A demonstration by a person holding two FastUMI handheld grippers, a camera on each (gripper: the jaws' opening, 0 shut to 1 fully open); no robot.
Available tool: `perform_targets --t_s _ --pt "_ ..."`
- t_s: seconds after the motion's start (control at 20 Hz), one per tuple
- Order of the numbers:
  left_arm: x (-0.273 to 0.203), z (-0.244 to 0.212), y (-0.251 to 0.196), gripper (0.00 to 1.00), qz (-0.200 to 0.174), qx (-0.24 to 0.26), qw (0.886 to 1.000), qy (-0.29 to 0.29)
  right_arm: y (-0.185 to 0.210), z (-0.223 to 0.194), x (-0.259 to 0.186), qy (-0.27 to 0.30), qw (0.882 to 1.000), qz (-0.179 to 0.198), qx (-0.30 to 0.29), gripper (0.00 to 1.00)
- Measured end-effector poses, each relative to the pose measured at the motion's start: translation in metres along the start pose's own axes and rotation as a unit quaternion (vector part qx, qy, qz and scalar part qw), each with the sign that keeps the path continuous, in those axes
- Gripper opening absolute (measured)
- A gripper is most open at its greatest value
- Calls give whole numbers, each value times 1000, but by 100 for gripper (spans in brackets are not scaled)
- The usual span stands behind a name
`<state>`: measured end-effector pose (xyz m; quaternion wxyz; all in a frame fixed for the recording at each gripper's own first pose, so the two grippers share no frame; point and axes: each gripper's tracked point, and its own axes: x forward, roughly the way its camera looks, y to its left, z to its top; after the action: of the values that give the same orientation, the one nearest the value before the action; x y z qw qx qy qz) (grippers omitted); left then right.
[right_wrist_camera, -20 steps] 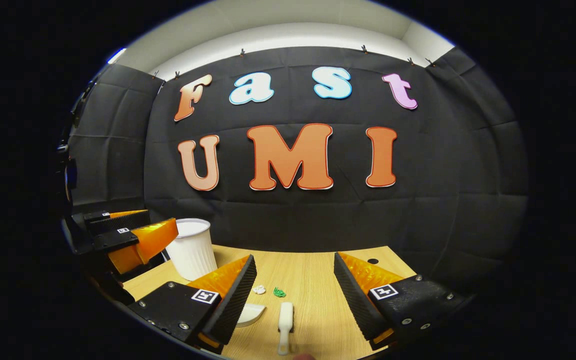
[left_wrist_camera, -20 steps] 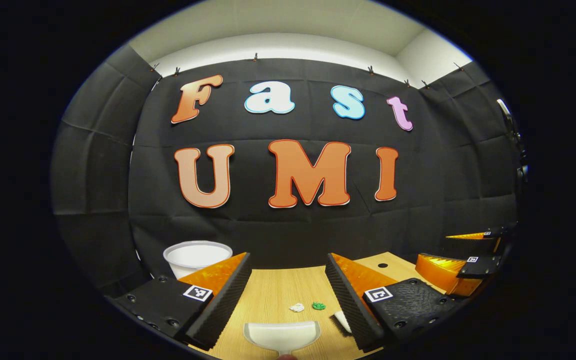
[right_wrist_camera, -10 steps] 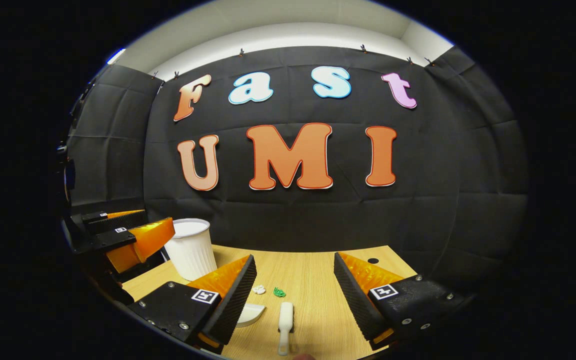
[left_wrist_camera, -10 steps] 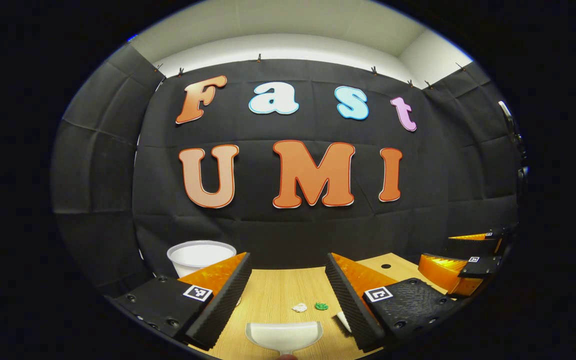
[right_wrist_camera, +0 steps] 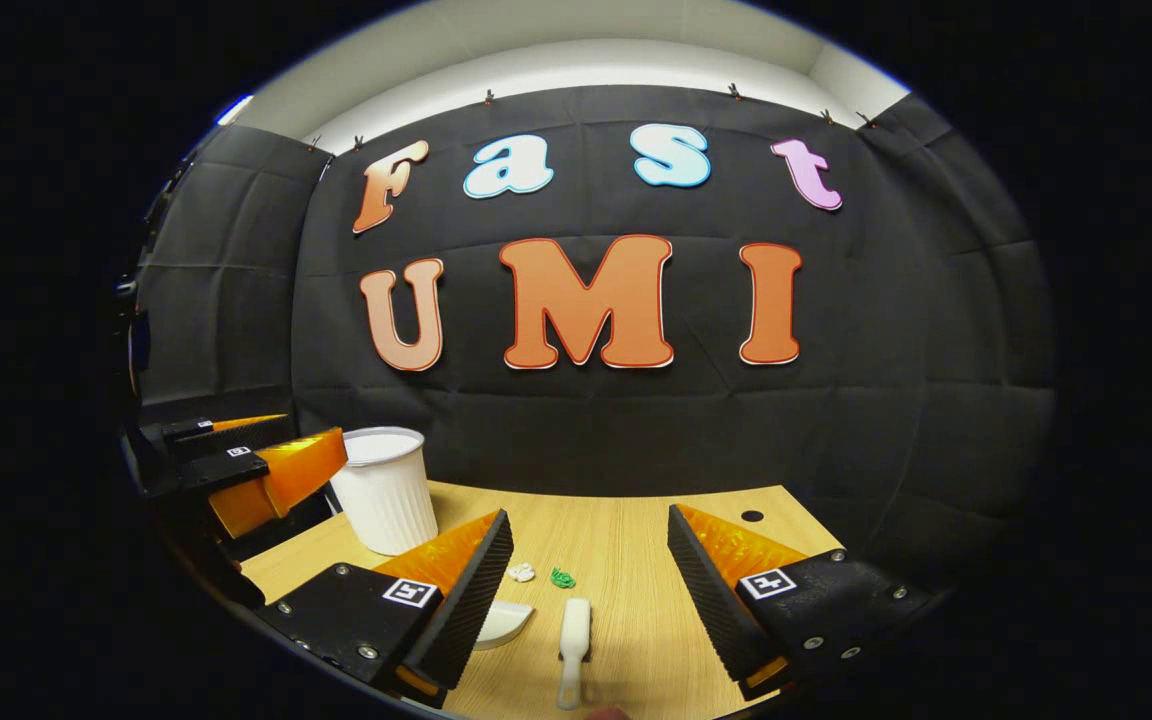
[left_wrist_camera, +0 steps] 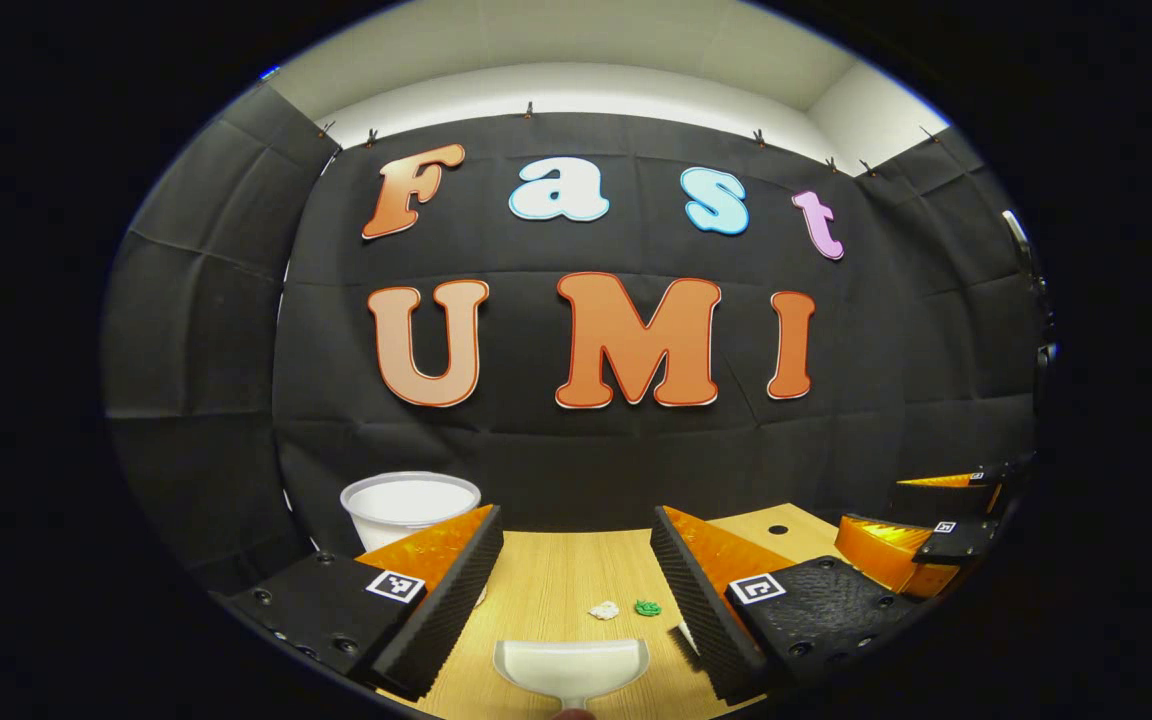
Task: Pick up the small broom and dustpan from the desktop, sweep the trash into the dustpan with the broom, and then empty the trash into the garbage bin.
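Observation:
A white dustpan lies on the wooden desk, low between the fingers of my open left gripper. Just beyond it sit a white scrap and a green scrap. The white broom lies lengthwise between the fingers of my open right gripper, with nothing touching it. In the right gripper view the dustpan is half hidden behind the left finger, and the white scrap and green scrap lie ahead. The broom's bristle end peeks out beside the left gripper's right finger.
A white bin stands at the desk's back left, also seen as the bin behind the left finger. The other gripper hovers at the right, and in the right gripper view the other gripper hovers left. A small hole marks the desk's far right.
Both views have shifted slightly: the wall slid a little right in the left gripper view and up in the right gripper view. Dustpan, broom and scraps have not moved.

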<state>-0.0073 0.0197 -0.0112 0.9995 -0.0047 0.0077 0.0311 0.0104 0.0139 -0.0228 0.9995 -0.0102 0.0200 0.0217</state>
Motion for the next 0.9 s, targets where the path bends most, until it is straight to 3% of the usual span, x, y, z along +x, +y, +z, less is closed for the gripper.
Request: perform_targets --t_s 0.9 --pt "-3 -4 1 94 4 0 1000 4 -4 -6 0 8 1000 -5 6 94"
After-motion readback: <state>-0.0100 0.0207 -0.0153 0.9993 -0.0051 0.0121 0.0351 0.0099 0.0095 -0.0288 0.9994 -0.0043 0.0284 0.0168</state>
